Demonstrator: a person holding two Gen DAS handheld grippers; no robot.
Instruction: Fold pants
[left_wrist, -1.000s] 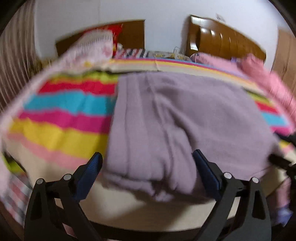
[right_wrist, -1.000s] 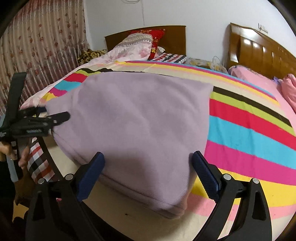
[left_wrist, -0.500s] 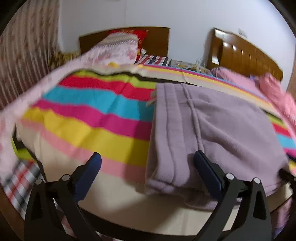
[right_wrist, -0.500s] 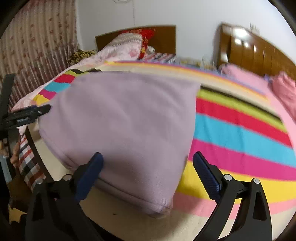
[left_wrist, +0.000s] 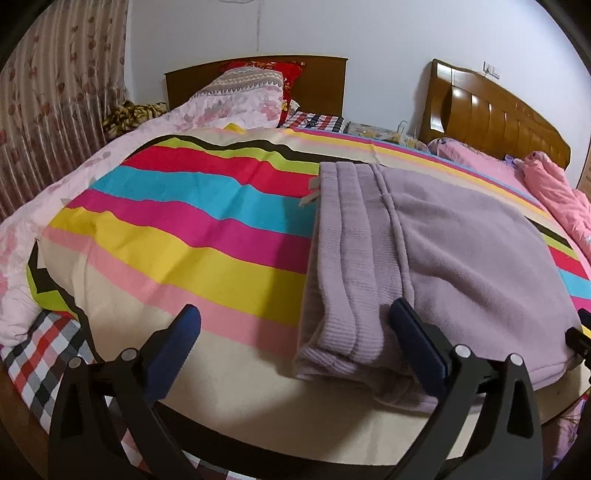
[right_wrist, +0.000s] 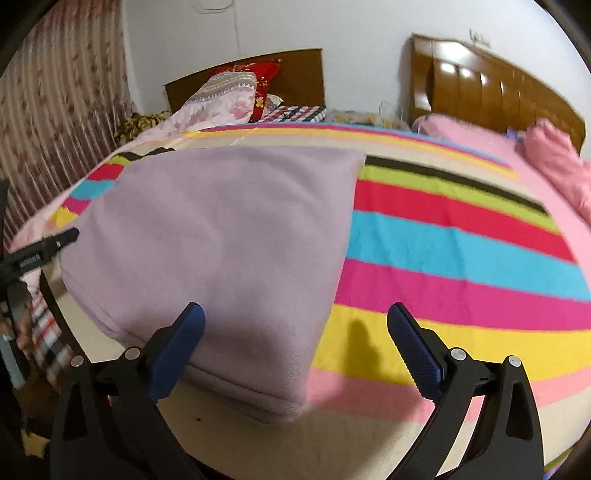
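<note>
The lilac fleece pants (left_wrist: 461, 258), folded into a thick slab, lie on the rainbow-striped bedspread (left_wrist: 192, 225) near its front edge.

Left wrist view: your left gripper (left_wrist: 293, 343) is spread wide, holding nothing. Its right finger sits just over the ribbed waistband (left_wrist: 351, 258) that runs along the pants' left side; its left finger hangs over bare bedspread, well left of the pants. Stacked layers bulge at the pants' front-left corner, loose. If you close here you may pinch only the top ribbed layer and peel the stack apart. A paper tag (left_wrist: 310, 192) sticks out at the pants' far-left edge, so it could snag or flip.

Right wrist view: your right gripper (right_wrist: 295, 349) is also wide apart and empty, straddling the pants' front-right corner (right_wrist: 284, 398); its left finger is over fleece, its right finger over bedspread right of the pants. That corner sits close to the bed's front edge, so a sideways tug could drag the slab off. You might also catch bedspread along with fleece. The view is a bit blurred. The other gripper shows just left of the pants; uneven lift between the two would skew the fold.
</note>
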